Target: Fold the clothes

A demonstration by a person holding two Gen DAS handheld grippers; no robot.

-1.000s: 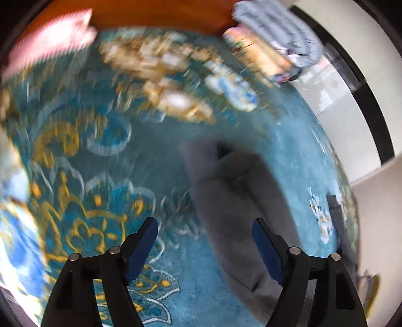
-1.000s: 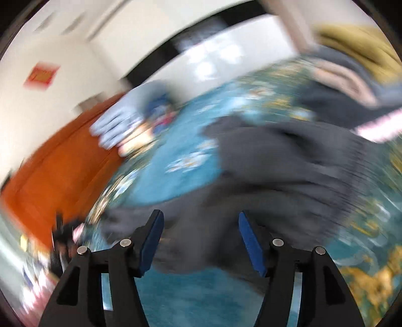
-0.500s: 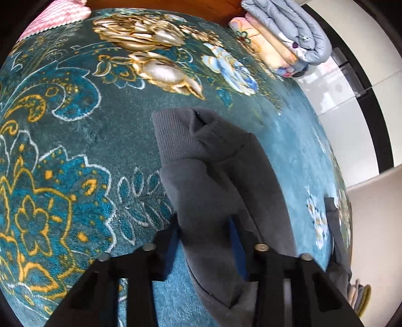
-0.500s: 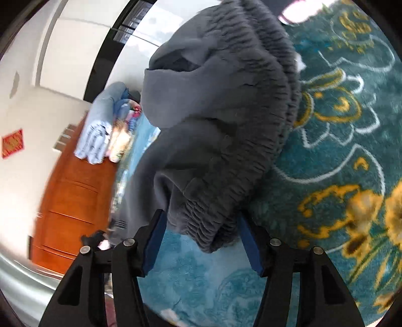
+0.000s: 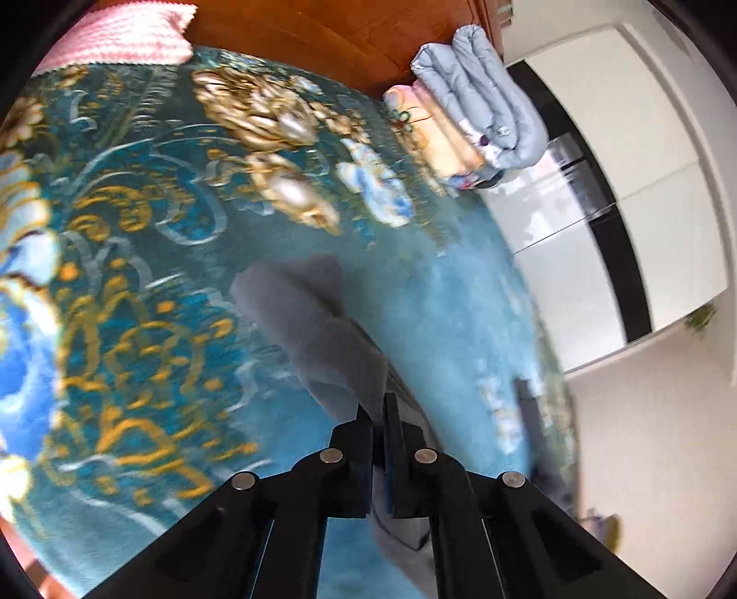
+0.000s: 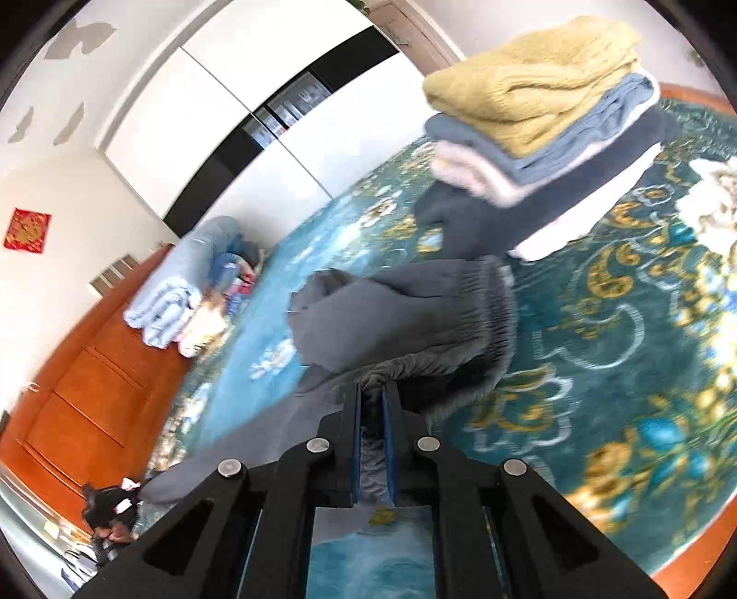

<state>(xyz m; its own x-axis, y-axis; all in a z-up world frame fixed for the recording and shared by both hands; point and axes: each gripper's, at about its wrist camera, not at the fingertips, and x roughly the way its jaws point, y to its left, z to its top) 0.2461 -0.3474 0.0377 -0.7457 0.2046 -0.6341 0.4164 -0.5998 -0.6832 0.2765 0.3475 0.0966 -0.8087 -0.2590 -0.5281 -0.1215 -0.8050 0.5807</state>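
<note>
A dark grey pair of sweatpants lies on a teal floral blanket. My left gripper is shut on a leg of the grey pants, whose cuff end stretches away ahead. My right gripper is shut on the elastic waistband of the same grey pants, which bunch up just beyond the fingertips.
A stack of folded clothes with a yellow knit on top sits beyond the pants. Folded quilts lie at the bed's far end by an orange wooden headboard. A pink pillow lies at the upper left. White wardrobe doors stand behind.
Both grippers have gone from open to shut on the grey pants. The views have shifted as the garment is lifted.
</note>
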